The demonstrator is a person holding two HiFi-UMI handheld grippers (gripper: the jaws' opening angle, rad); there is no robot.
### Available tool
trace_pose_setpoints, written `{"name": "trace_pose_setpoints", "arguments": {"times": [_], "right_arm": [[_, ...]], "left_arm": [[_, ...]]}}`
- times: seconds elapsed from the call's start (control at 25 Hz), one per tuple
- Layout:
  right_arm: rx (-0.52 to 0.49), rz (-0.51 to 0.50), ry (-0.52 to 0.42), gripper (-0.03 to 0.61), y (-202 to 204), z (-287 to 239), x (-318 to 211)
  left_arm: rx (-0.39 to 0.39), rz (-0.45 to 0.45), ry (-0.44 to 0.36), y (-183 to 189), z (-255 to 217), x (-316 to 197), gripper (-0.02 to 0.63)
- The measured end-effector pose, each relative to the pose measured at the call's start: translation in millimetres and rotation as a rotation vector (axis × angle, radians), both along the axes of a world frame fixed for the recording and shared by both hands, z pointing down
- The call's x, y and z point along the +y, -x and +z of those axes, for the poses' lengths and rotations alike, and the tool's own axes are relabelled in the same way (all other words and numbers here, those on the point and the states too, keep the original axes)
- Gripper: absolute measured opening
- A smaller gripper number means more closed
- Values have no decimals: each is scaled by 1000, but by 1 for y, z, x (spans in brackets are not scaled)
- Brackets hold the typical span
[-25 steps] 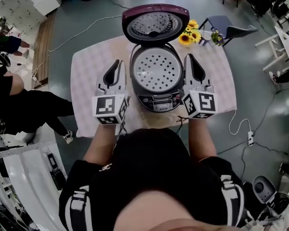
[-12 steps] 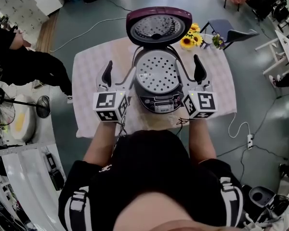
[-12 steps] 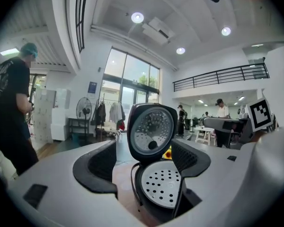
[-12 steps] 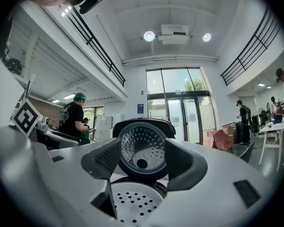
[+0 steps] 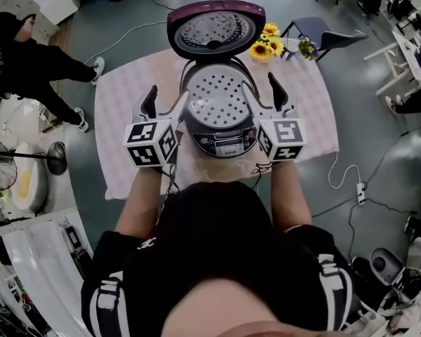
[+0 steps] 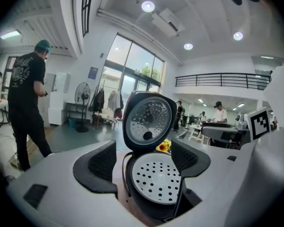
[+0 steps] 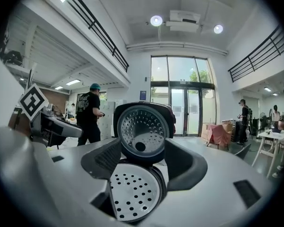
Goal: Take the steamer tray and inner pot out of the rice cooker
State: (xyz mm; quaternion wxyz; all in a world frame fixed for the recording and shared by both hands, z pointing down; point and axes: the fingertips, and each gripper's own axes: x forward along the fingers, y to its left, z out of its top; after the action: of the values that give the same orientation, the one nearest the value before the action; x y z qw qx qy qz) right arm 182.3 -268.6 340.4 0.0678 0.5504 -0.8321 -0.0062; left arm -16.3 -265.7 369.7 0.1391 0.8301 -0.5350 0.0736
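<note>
A purple-grey rice cooker (image 5: 219, 137) stands mid-table with its lid (image 5: 213, 31) tipped up at the back. The perforated silver steamer tray (image 5: 216, 97) sits in its mouth; the inner pot is hidden beneath it. My left gripper (image 5: 165, 105) is open at the cooker's left rim, one finger outside and one over the tray's edge. My right gripper (image 5: 263, 95) mirrors it, open at the right rim. Both pairs of jaws have just been opening, and their pads press on nothing. The left gripper (image 6: 144, 157) frames the tray (image 6: 156, 179), and the right gripper (image 7: 144, 162) frames the tray (image 7: 132, 191).
A pale checked cloth (image 5: 123, 97) covers the table. Sunflowers (image 5: 266, 45) lie behind the cooker at the right, with a dark chair (image 5: 319, 32) beyond. A person in black (image 5: 35, 58) walks at the far left. A cable and power strip (image 5: 358, 192) lie on the floor.
Both grippers went from shut to open. They came down and now straddle the cooker's left and right rims.
</note>
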Motion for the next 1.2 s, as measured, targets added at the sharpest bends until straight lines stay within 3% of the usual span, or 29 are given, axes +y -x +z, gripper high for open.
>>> {"name": "trace_pose_setpoints", "arguments": {"times": [0.4, 0.92, 1.2], "right_arm": [[89, 6, 295, 262, -10, 59, -17], [240, 1, 511, 261, -14, 119, -49], [265, -12, 593, 259, -14, 143, -78]], "left_arm": [[-13, 24, 165, -20, 38, -2, 341], [-108, 18, 325, -27, 89, -29, 341], [-92, 8, 448, -29, 120, -51, 336]]}}
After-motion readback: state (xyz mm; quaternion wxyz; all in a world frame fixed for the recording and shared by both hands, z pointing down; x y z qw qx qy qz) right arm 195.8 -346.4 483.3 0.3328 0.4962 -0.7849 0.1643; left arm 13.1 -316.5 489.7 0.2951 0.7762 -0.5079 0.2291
